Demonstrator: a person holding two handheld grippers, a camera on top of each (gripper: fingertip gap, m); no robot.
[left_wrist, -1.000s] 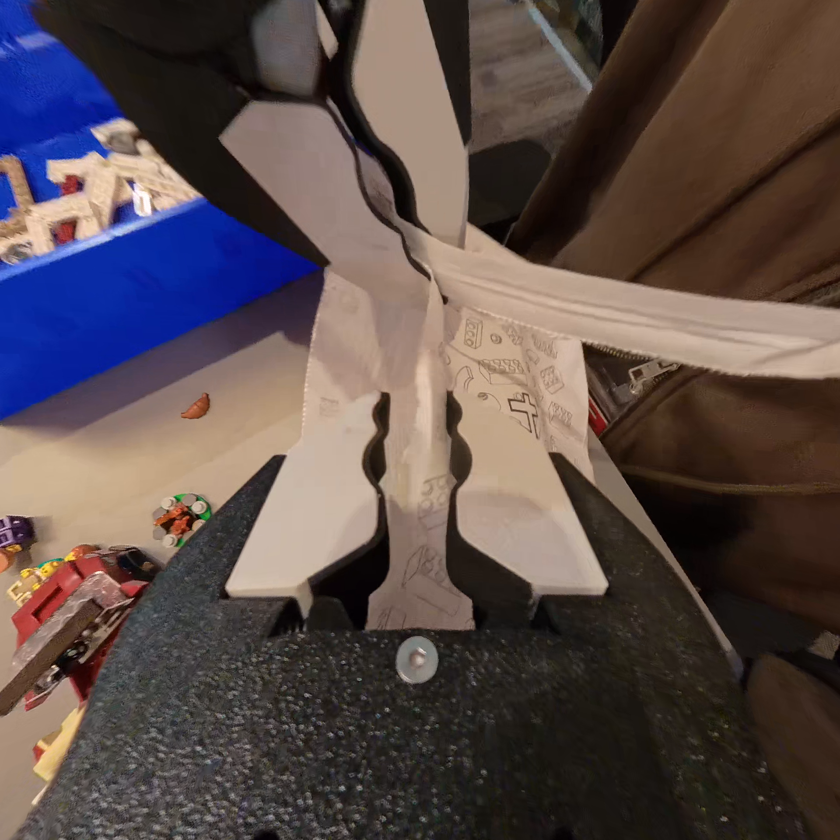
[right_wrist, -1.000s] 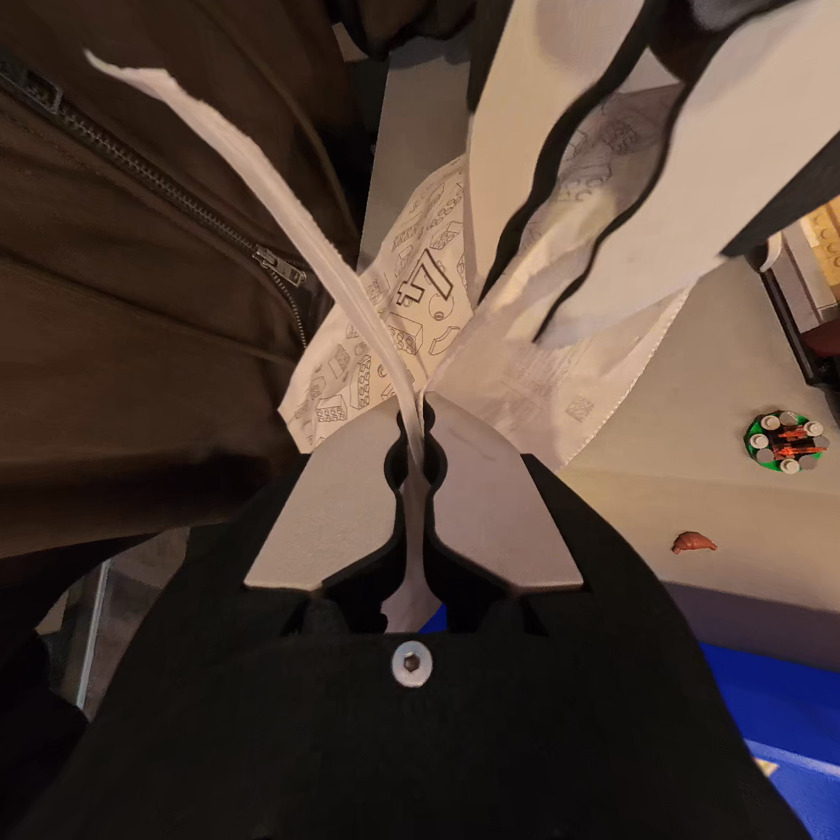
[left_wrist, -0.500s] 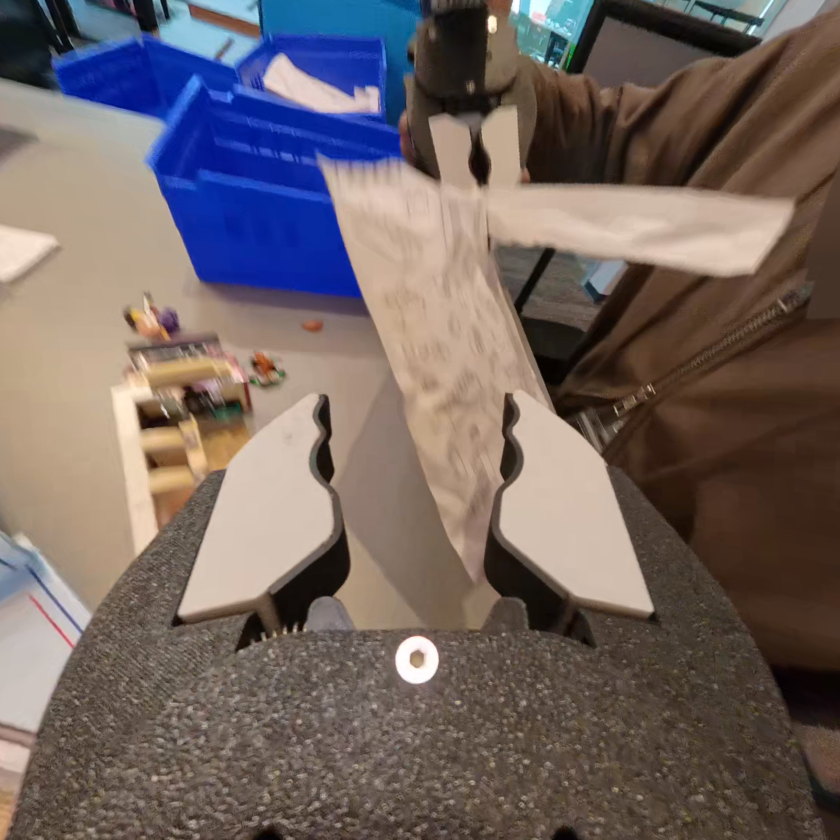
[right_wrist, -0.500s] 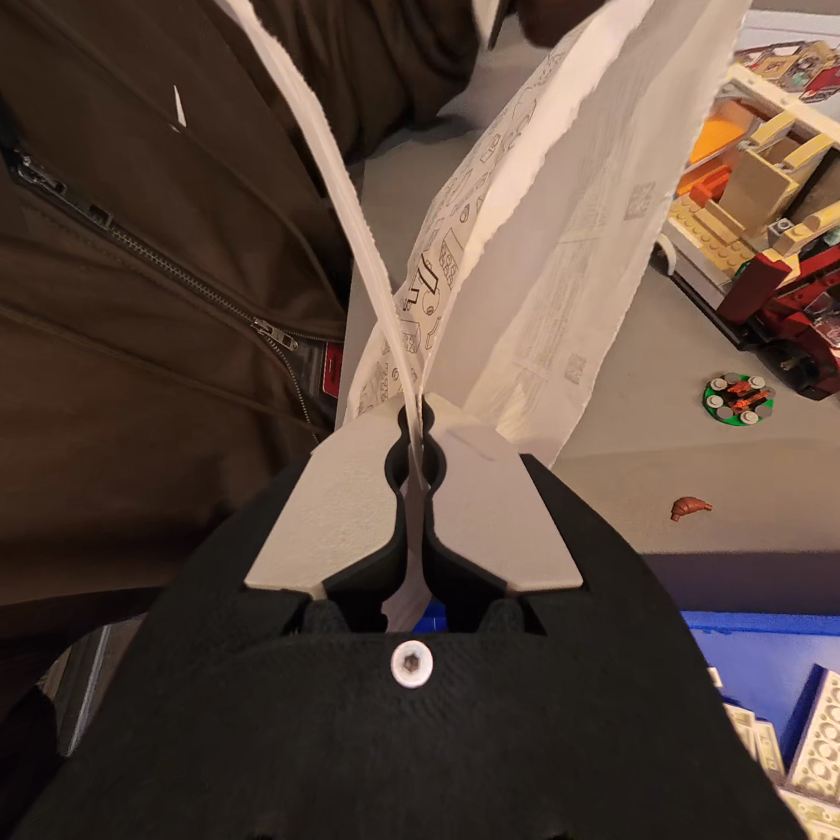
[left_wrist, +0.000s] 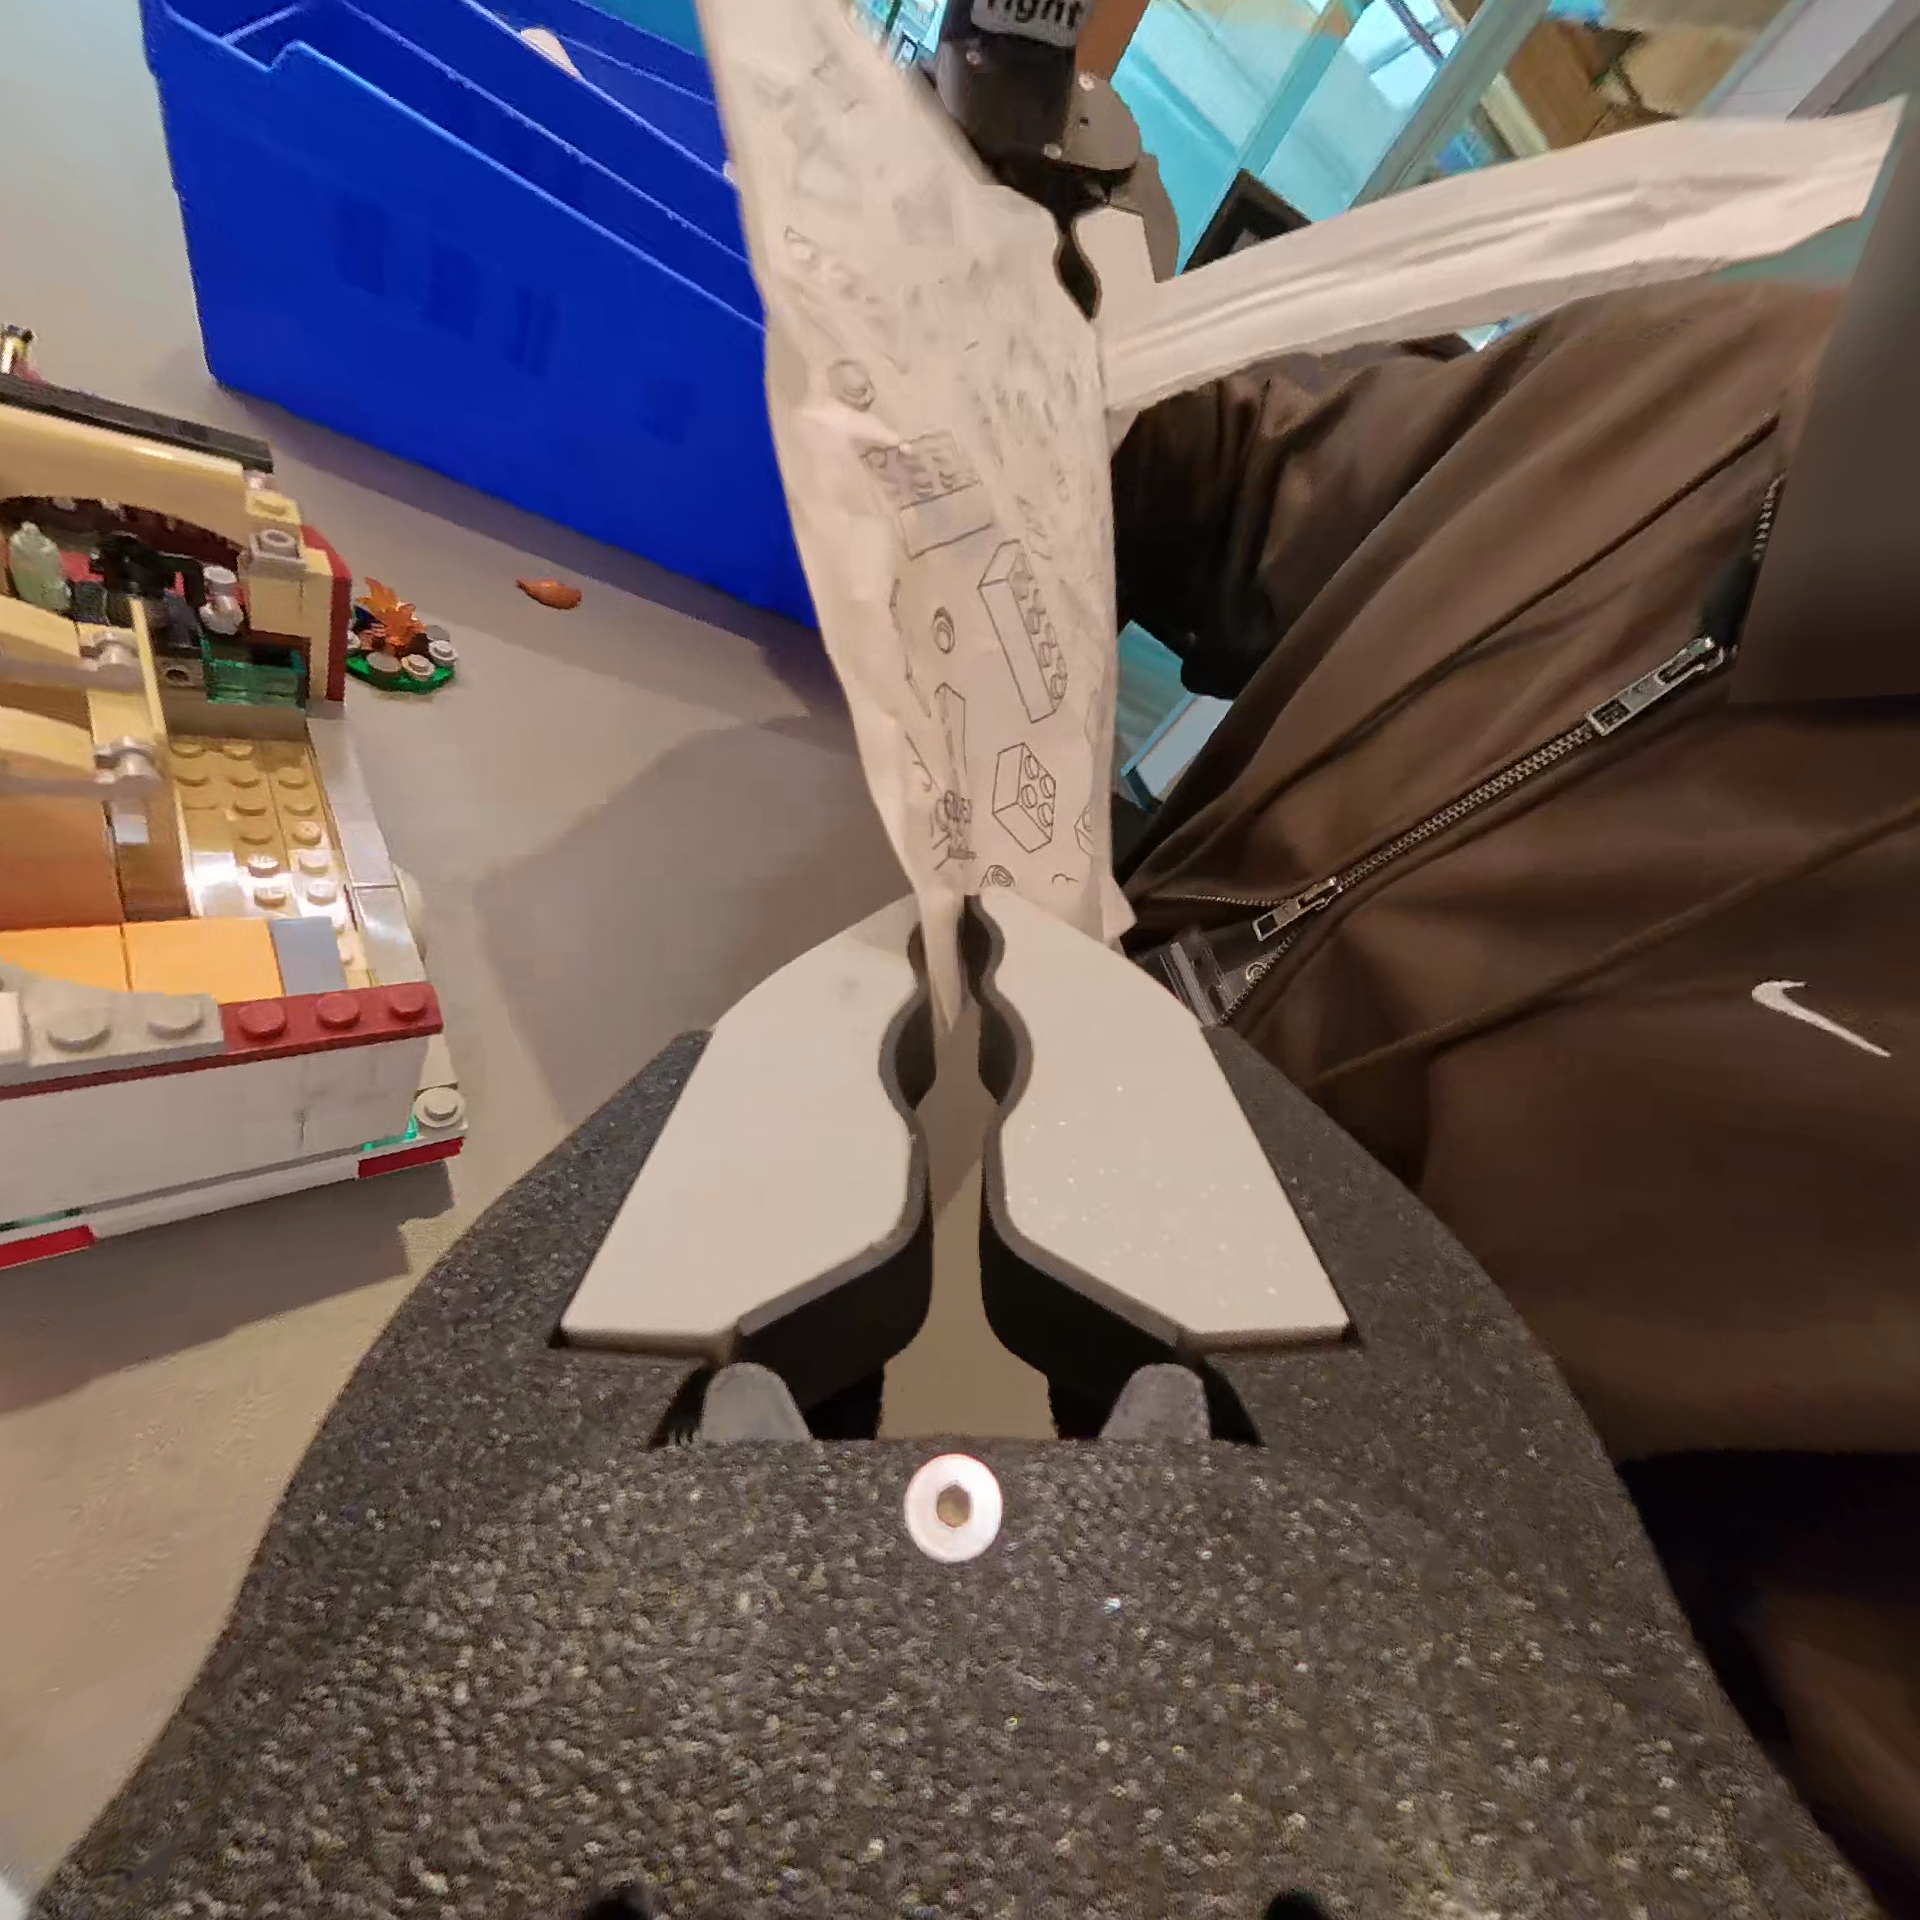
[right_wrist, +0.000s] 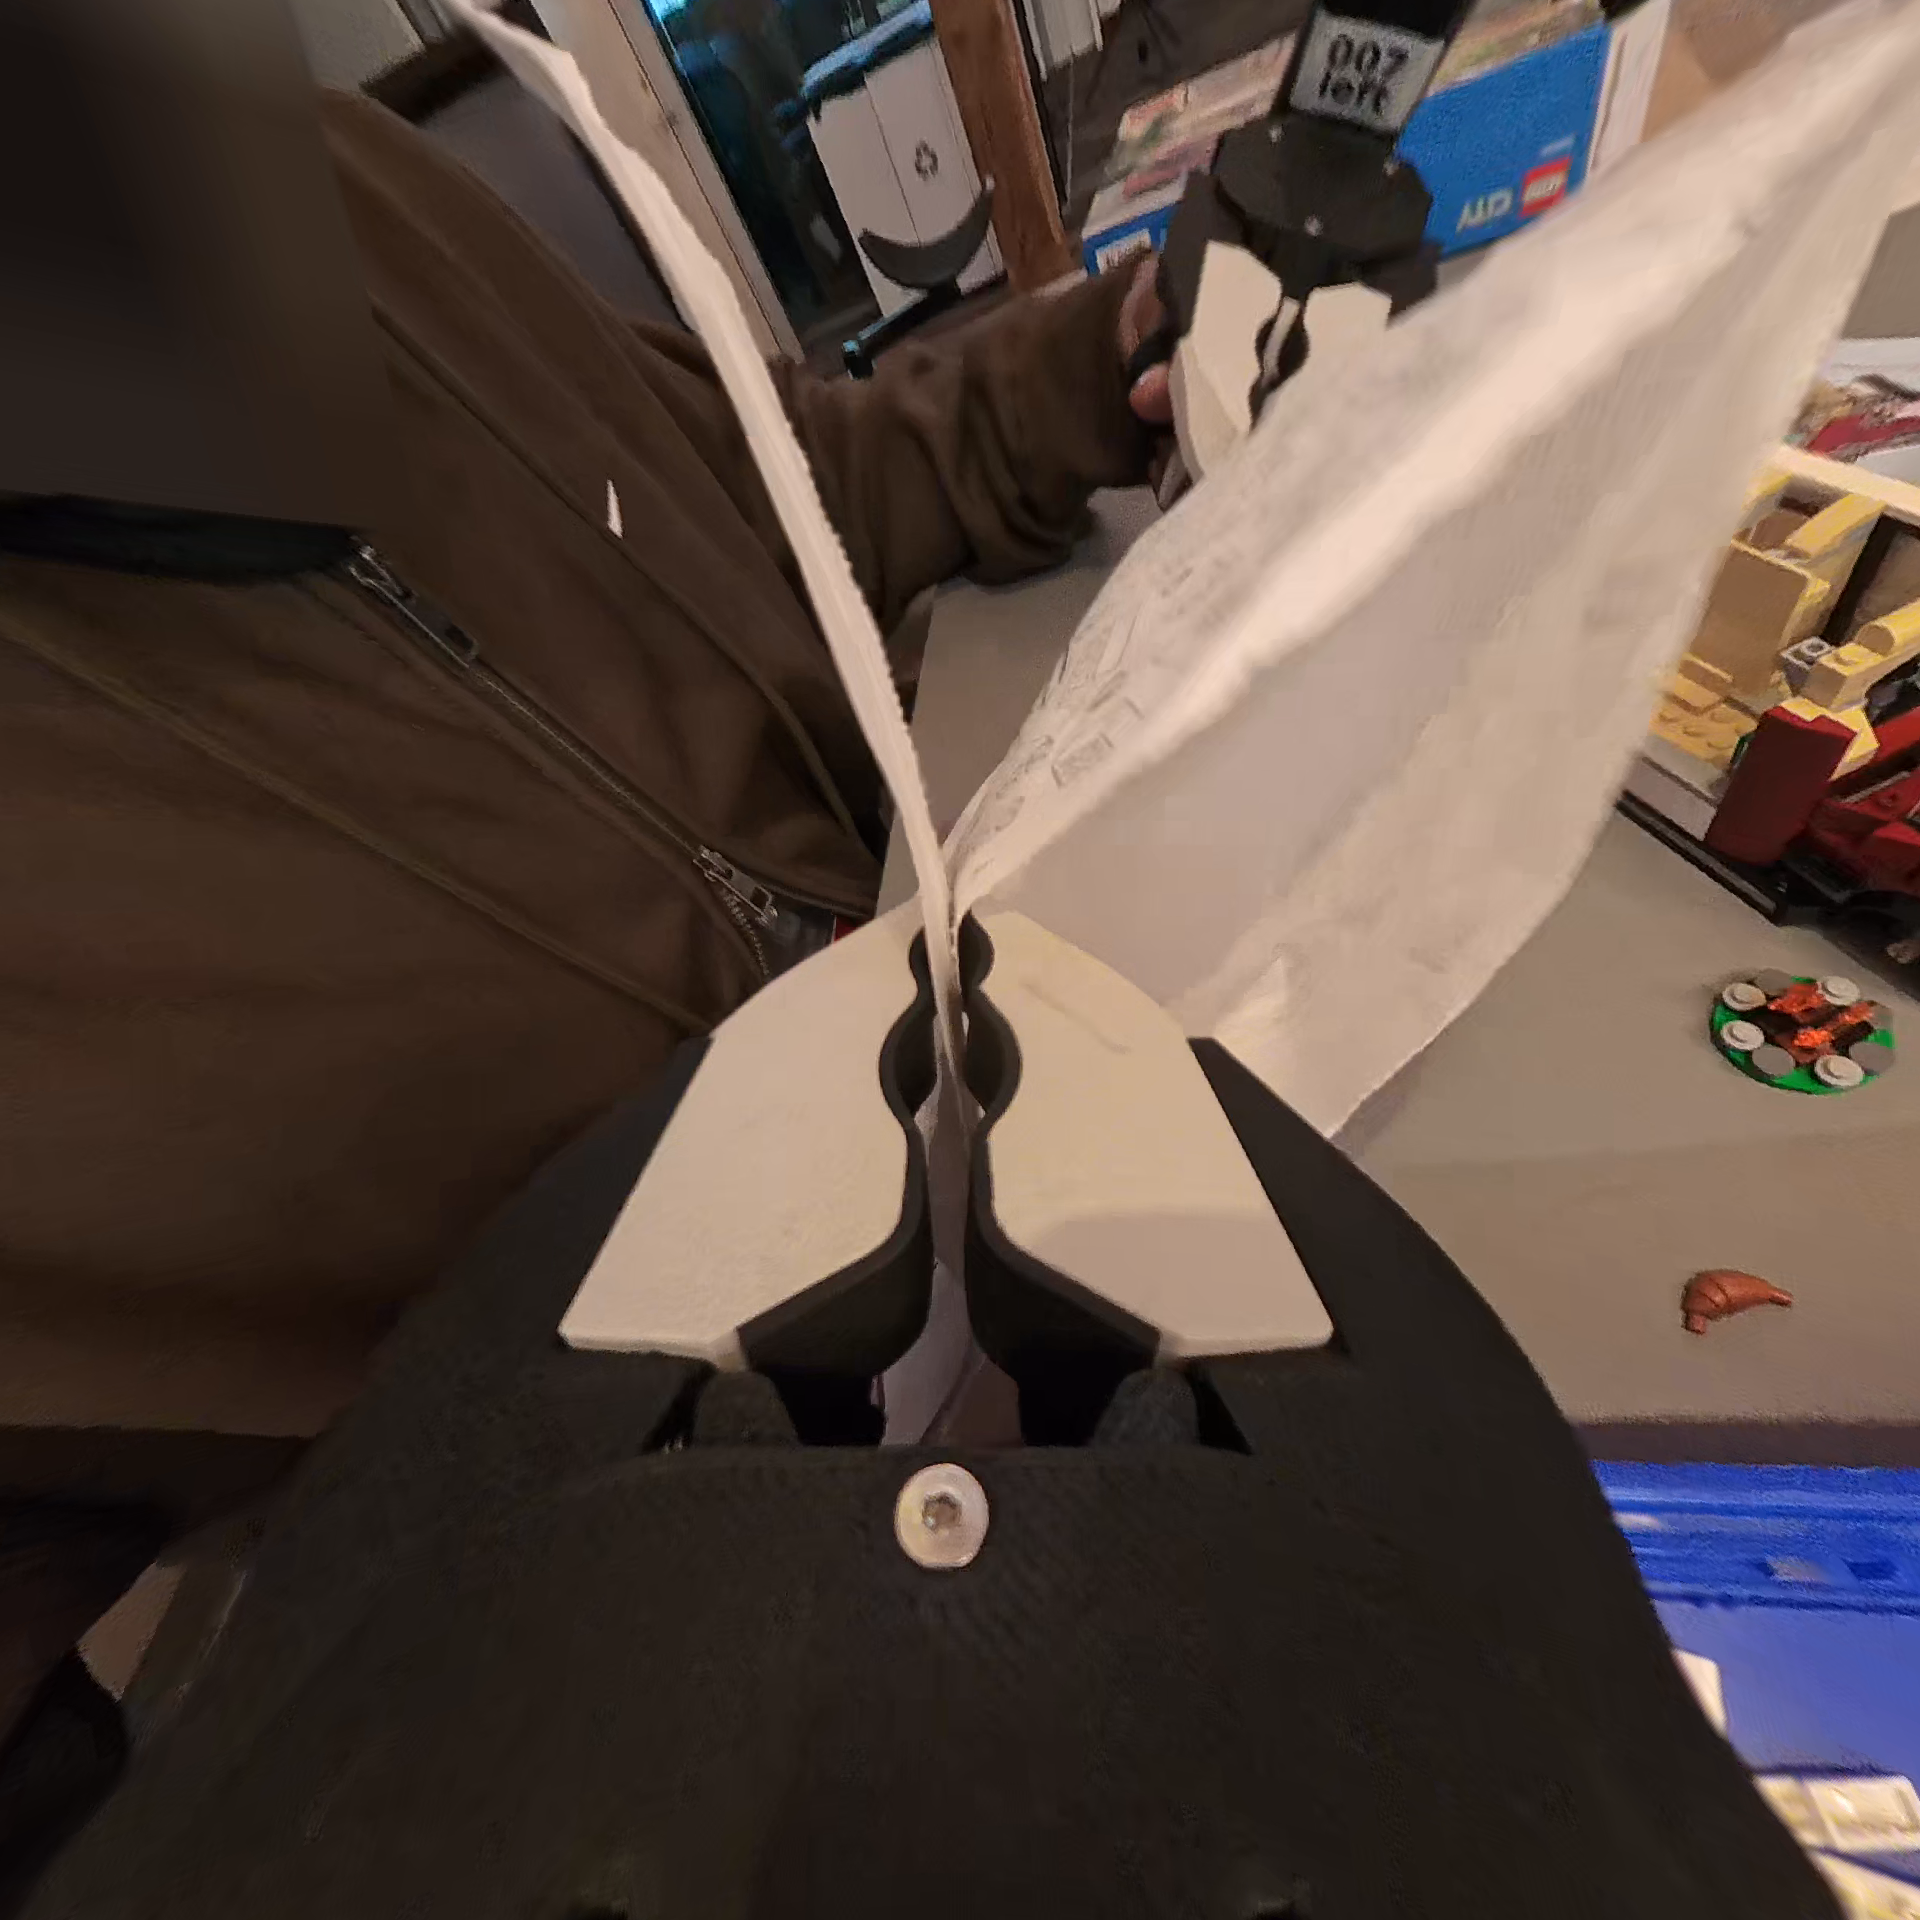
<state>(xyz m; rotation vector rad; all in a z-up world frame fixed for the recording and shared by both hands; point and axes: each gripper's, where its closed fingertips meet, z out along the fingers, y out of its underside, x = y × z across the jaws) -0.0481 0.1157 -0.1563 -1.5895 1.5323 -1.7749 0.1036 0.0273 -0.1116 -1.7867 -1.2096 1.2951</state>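
One grey table (left_wrist: 644, 831); blue bins (left_wrist: 499, 270); brick model (left_wrist: 156, 831).

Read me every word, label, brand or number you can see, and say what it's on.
I won't quote writing; here is where it stands.
White paper bag: fine print, blurred.
Tag atop right gripper.
Tag atop left gripper.
Blue box: white lettering, logo.
Brown jacket: white logo.

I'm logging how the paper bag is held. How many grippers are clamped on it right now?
2. The left gripper pinches the paper bag at its lower corner; the right gripper is shut on its other end, where the torn strip branches off.
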